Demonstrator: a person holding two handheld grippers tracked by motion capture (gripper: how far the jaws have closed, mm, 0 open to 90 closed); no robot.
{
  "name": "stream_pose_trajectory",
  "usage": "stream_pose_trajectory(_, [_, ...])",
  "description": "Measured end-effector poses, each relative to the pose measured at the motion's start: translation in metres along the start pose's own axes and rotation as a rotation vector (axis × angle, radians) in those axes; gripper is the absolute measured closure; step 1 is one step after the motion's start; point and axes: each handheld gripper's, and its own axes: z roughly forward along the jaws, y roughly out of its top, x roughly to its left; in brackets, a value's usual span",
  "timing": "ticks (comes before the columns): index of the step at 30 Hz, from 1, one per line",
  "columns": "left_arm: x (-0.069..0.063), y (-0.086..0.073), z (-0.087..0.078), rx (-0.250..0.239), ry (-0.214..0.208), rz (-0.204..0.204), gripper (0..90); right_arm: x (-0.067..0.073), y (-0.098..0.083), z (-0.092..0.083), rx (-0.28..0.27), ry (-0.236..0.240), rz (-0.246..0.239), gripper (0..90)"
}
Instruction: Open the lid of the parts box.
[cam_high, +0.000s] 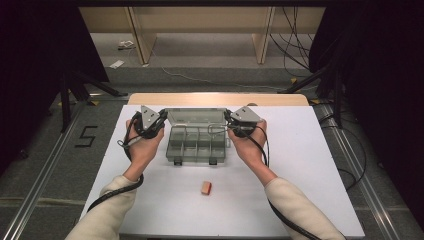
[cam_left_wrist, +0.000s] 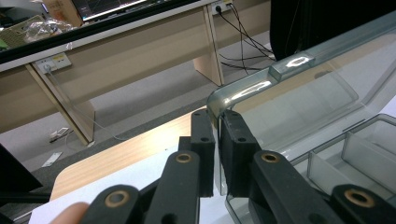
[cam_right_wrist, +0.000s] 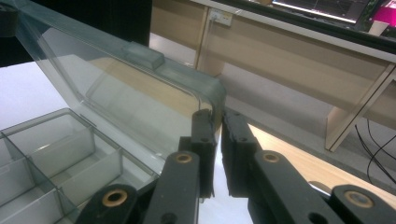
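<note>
At lid (cam_high: 195, 116) corners: my L gripper (cam_high: 159, 121) & R gripper (cam_high: 231, 124) each clenched on lid edge, forearms angled inward. White table (cam_high: 310, 165) under box; grey floor beyond.

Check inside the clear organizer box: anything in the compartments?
The organizer box stands open, its lid held up at each corner by the left gripper and right gripper. Visible compartments look empty. The eraser-like block lies outside. Hands hide the box's outer ends.

Lab recording bay: black curtains (cam_high: 30, 60), tripod legs (cam_high: 82, 85), floor cables (cam_high: 295, 45), monitor-topped bench (cam_left_wrist: 107, 28), taped "5" (cam_high: 86, 136).
</note>
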Motion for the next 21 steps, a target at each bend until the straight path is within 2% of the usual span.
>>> stream_pose_trajectory(21, [0.006,0.007,0.014,0.007,0.002,-0.024,83.8,-0.007,0.005,0.013,0.004,-0.009,0.039,84.9])
